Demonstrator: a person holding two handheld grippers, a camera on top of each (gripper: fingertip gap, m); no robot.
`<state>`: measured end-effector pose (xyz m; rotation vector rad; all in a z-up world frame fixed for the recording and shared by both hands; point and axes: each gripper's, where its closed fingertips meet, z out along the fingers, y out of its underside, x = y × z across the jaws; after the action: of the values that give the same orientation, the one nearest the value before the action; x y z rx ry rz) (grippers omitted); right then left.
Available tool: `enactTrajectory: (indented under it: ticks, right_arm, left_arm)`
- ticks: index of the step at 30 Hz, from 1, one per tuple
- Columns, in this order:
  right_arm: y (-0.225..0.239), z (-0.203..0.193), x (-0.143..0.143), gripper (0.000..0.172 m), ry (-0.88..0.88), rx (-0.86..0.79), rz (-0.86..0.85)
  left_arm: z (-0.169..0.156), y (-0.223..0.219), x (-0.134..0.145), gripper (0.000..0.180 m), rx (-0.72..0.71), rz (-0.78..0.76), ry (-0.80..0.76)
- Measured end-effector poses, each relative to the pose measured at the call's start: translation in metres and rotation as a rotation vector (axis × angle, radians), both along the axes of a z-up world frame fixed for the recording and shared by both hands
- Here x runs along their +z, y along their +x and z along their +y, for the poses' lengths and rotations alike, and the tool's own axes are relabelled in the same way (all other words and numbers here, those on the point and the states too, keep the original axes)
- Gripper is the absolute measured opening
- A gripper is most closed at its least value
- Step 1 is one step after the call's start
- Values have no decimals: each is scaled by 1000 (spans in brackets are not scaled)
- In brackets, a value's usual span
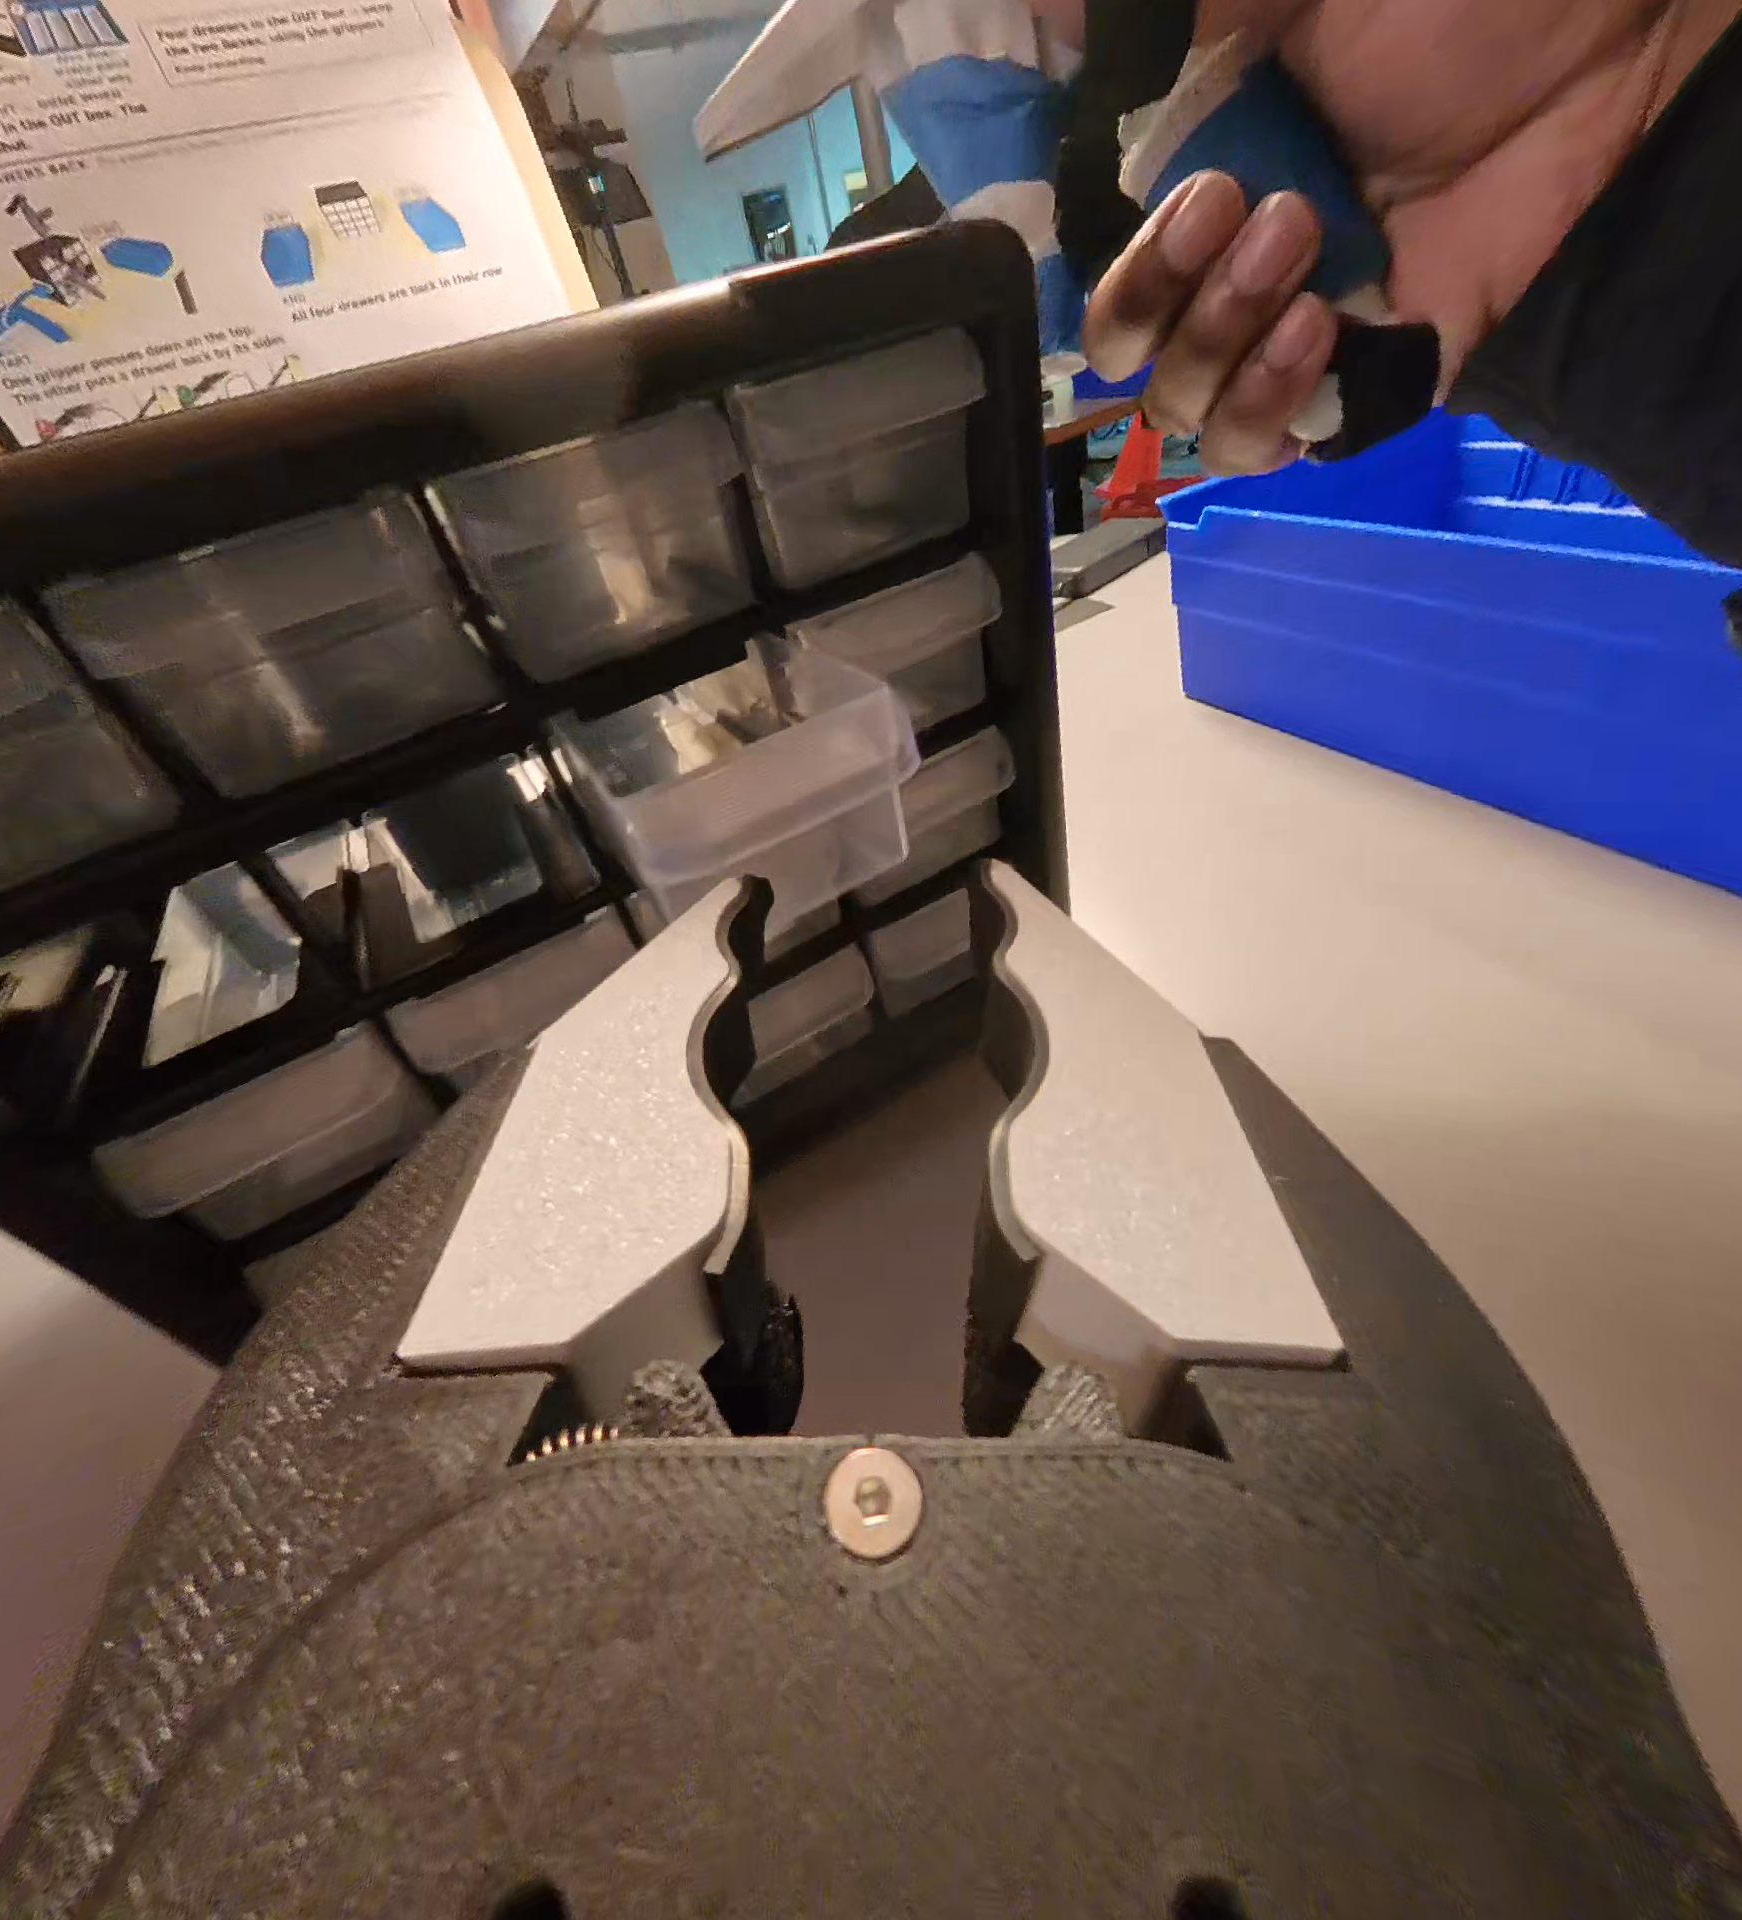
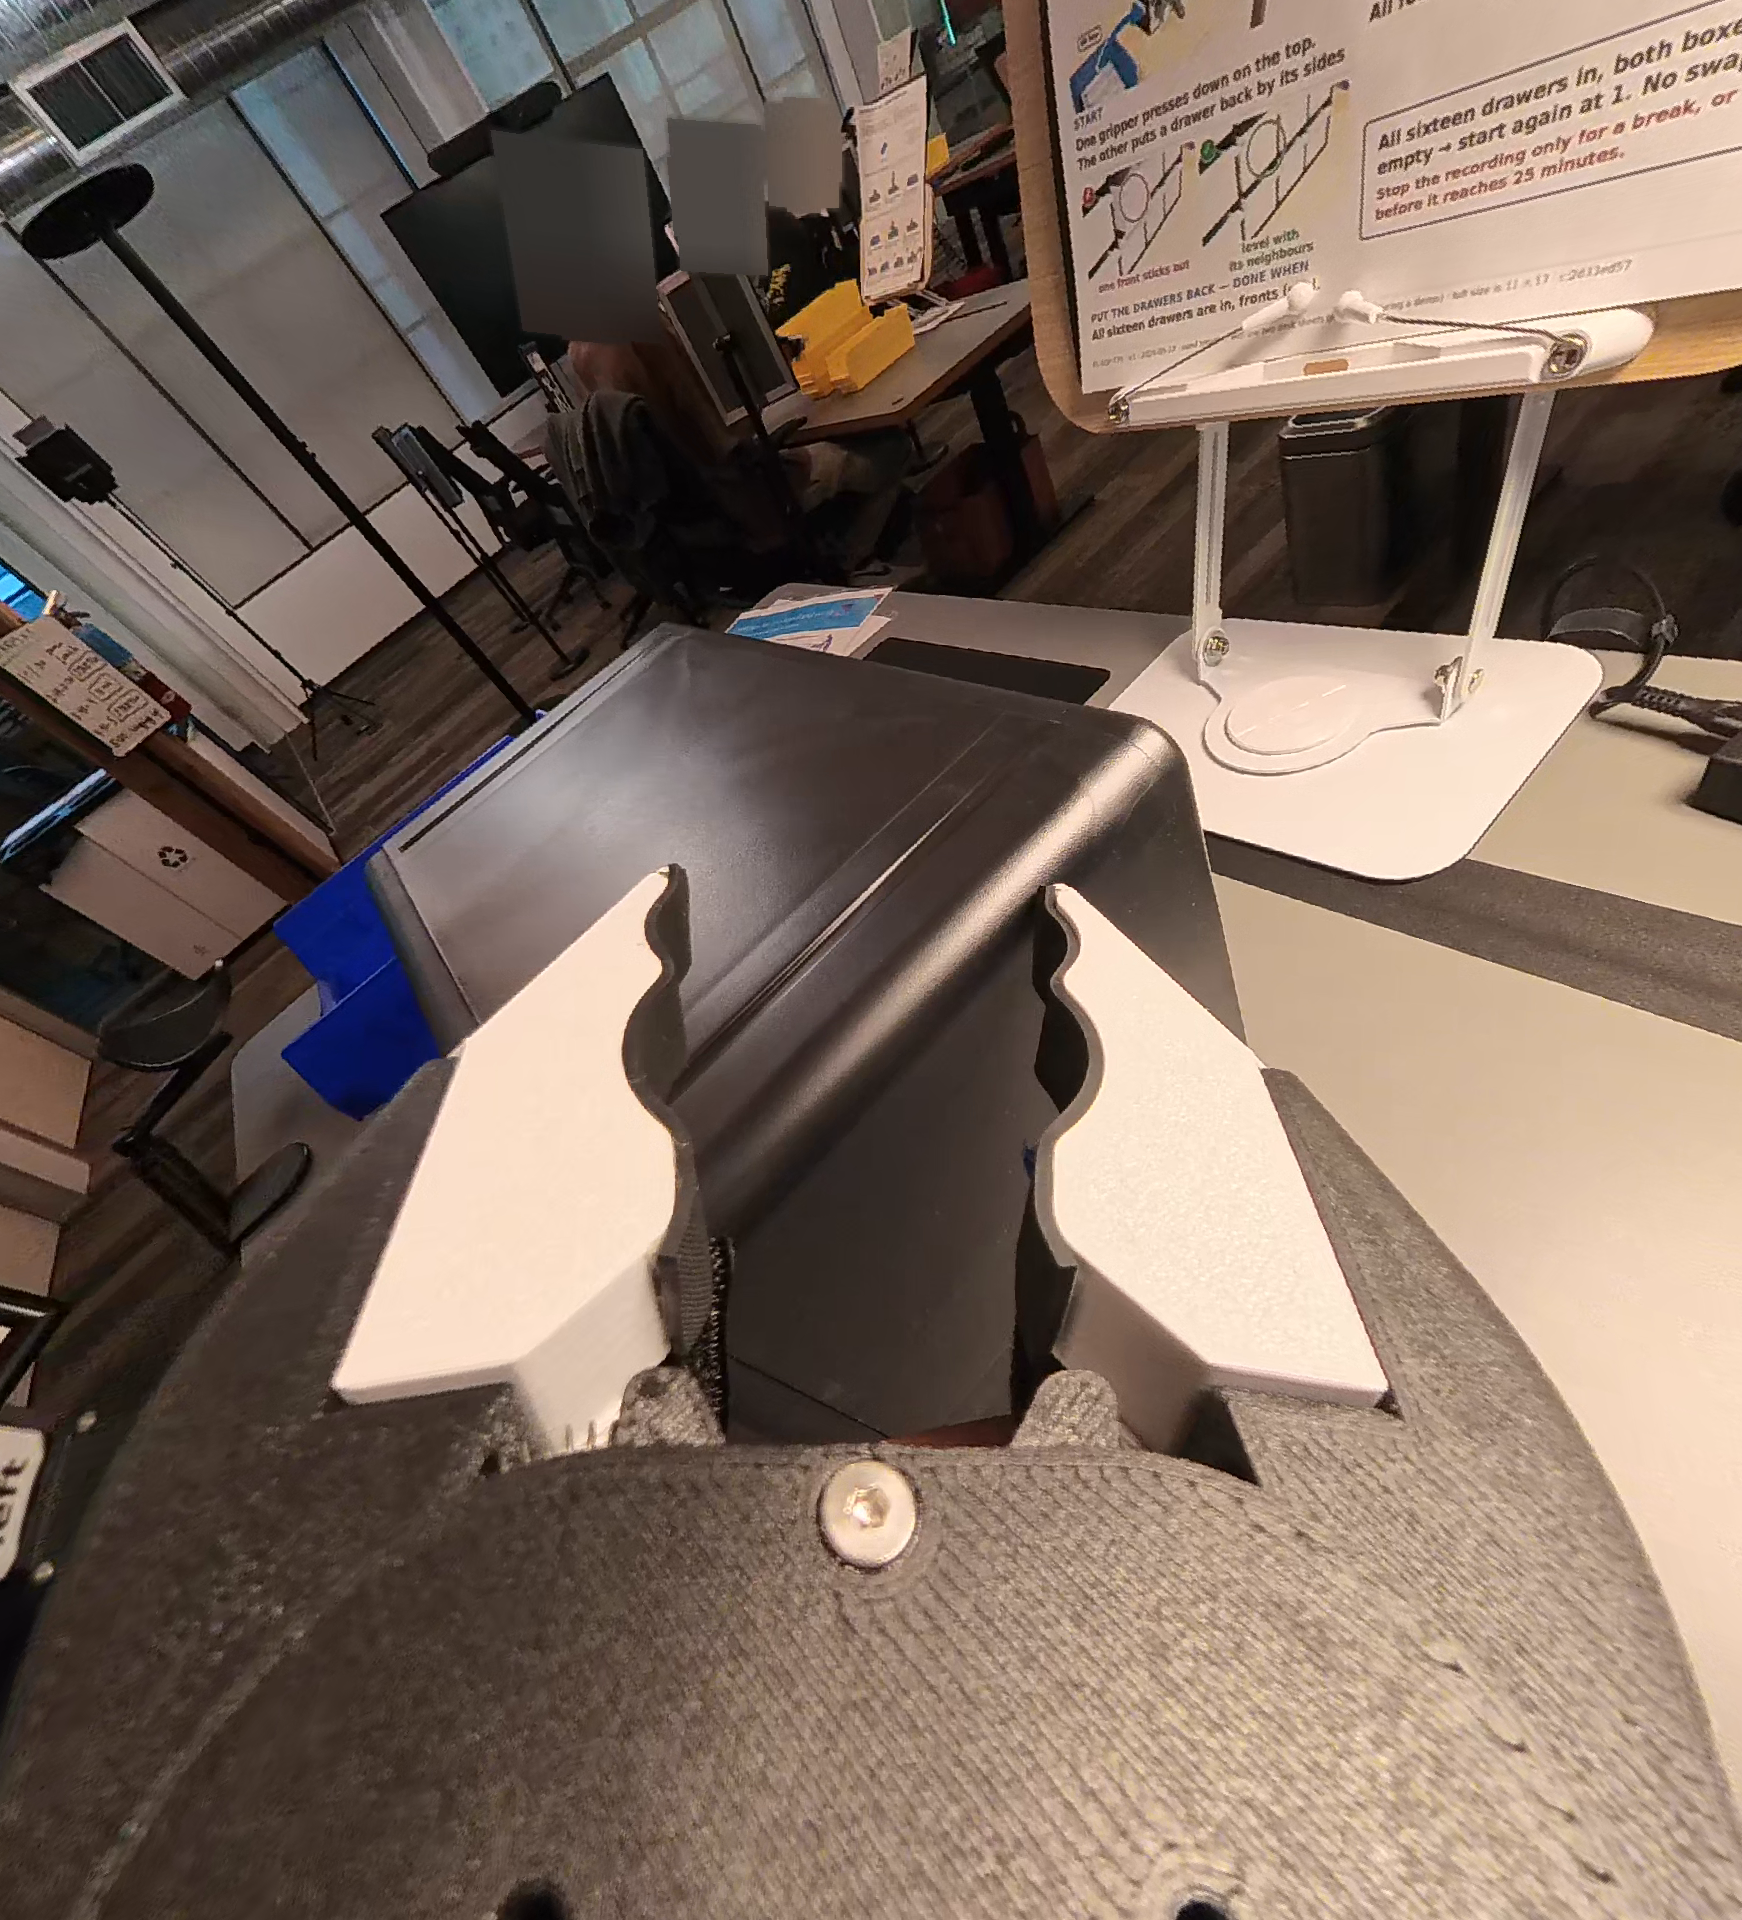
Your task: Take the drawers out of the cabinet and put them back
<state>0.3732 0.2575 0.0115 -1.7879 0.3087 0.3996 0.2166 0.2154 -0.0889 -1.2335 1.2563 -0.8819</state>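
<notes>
Left wrist view — clear drawer (image 1: 742, 790) protrudes from cabinet (image 1: 534, 343), fingers (image 1: 628, 1049) apart.

The cabinet (image 1: 1028, 582) is a black plastic box standing upright on the table. Its front is full of small see-through drawers in rows. Most drawers are pushed in flat. One clear drawer (image 1: 773, 790), in the second column from the right edge, sticks out part way, with small things inside that are too blurry to name. Some slots (image 1: 223, 956) lower left look open and dark. From above, the cabinet's top (image 2: 794, 790) is smooth and black.
</notes>
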Motion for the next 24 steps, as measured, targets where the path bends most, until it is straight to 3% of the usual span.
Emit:
enactTrajectory:
  ticks: [13, 19, 24]
  right_arm:
    - [1, 0, 0, 69, 4, 3, 3]
    - [1, 0, 0, 69, 4, 2, 3]
    - [1, 0, 0, 68, 4, 3, 3]
  left_arm:
    - [22, 54, 6, 38, -33, -38, -206]
    - [16, 20, 4, 41, -39, -22, -77]
    - [59, -50, 20, 41, 100, -27, -10]
